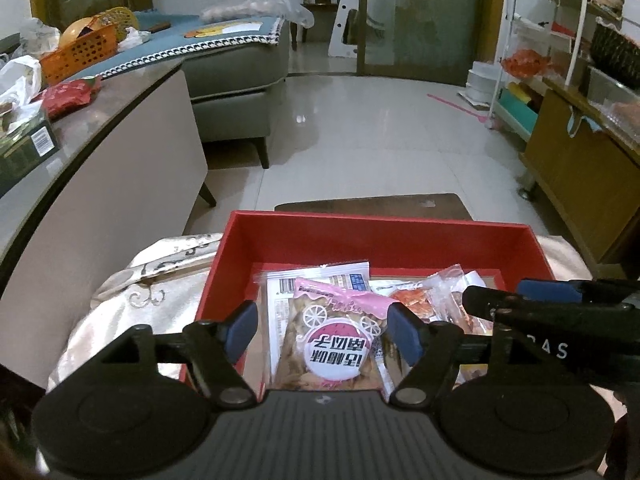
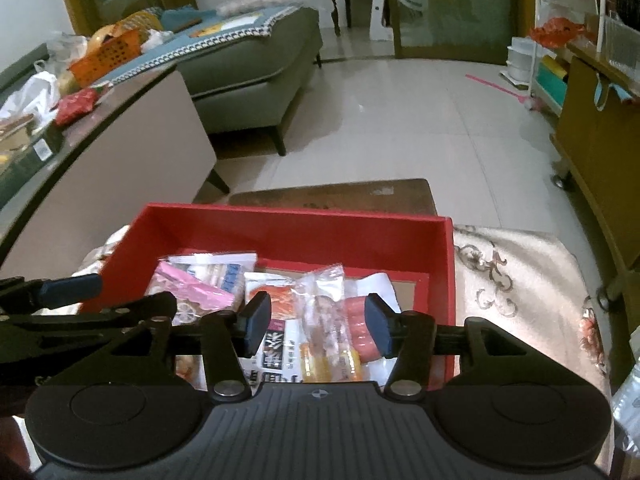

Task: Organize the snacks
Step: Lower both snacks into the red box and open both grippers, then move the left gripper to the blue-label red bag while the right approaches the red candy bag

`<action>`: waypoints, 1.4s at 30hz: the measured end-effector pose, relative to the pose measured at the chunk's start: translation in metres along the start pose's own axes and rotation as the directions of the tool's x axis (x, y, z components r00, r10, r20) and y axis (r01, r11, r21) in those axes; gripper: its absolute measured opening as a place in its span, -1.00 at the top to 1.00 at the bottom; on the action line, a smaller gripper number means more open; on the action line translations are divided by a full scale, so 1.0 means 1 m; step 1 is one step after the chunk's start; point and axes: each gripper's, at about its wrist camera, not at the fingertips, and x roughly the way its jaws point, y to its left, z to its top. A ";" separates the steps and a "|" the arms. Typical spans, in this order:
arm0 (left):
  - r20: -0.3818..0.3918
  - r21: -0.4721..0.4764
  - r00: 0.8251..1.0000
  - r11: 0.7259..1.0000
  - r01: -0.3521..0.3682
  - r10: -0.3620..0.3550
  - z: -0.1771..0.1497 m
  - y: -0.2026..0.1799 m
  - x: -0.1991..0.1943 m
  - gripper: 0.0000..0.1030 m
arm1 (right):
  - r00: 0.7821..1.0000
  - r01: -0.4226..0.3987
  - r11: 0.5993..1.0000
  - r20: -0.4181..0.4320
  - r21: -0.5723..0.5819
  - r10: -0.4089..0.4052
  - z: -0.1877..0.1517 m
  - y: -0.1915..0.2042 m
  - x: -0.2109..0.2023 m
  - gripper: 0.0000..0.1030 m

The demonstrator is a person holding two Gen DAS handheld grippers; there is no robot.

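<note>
A red box (image 1: 376,224) (image 2: 300,216) stands on a pale embroidered cloth (image 1: 132,312) and holds several snack packets. A pink packet with a round white label (image 1: 336,340) (image 2: 192,288) lies on top of a white barcoded packet (image 1: 316,280). Beside them are an orange-red packet (image 1: 412,300) (image 2: 280,300), a clear wrapped snack (image 2: 324,312) and red sausages (image 2: 358,320). My left gripper (image 1: 323,330) hovers open over the pink packet, pads apart from it. My right gripper (image 2: 318,324) hovers open above the clear snack, holding nothing. Each gripper shows at the edge of the other's view.
A dark wooden stool (image 1: 372,202) stands just behind the box. At left a long table carries an orange basket (image 1: 78,54), a red bag (image 1: 68,96) and a dark carton. A grey sofa (image 1: 240,80) is beyond. A wooden cabinet (image 1: 580,168) stands right; a water bottle (image 2: 628,400) is near right.
</note>
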 end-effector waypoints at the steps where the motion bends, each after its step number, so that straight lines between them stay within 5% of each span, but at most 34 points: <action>1: 0.001 -0.004 1.000 1.000 0.005 -0.005 0.000 0.001 -0.003 -0.27 | 1.000 -0.003 1.000 0.007 0.003 0.003 0.000 0.001 -0.003 -0.17; 6: 0.024 0.018 1.000 1.000 0.013 -0.013 -0.002 0.011 -0.022 -0.32 | 1.000 -0.021 1.000 0.009 0.003 0.021 -0.001 0.007 -0.017 -0.19; 10: 0.036 0.008 0.999 1.000 0.005 -0.006 -0.009 0.033 -0.038 -0.40 | 0.999 -0.029 0.999 0.013 -0.017 0.029 -0.005 0.014 -0.029 -0.40; 18: -0.026 -0.010 1.000 1.000 0.000 -0.001 -0.041 0.074 -0.056 -0.41 | 0.998 -0.067 0.997 -0.009 -0.024 0.067 -0.019 0.032 -0.044 -0.39; 23: -0.125 -0.105 0.992 0.994 0.005 -0.018 -0.073 0.100 -0.060 -0.41 | 0.996 -0.074 0.995 -0.050 -0.061 0.071 -0.037 0.047 -0.050 -0.40; 29: -0.233 -0.298 0.972 0.953 -0.051 -0.021 -0.102 0.122 -0.044 -0.41 | 0.993 -0.090 0.991 -0.090 -0.096 0.081 -0.053 0.058 -0.057 -0.41; 38: -0.289 -0.440 0.957 0.892 -0.100 -0.035 -0.100 0.119 -0.008 -0.52 | 0.987 -0.127 0.983 -0.118 -0.131 0.112 -0.066 0.047 -0.069 -0.51; 42: -0.320 -0.438 0.947 0.880 -0.183 0.038 -0.103 0.119 0.005 -0.61 | 0.970 -0.182 0.978 -0.179 -0.099 0.162 -0.075 0.028 -0.059 -0.65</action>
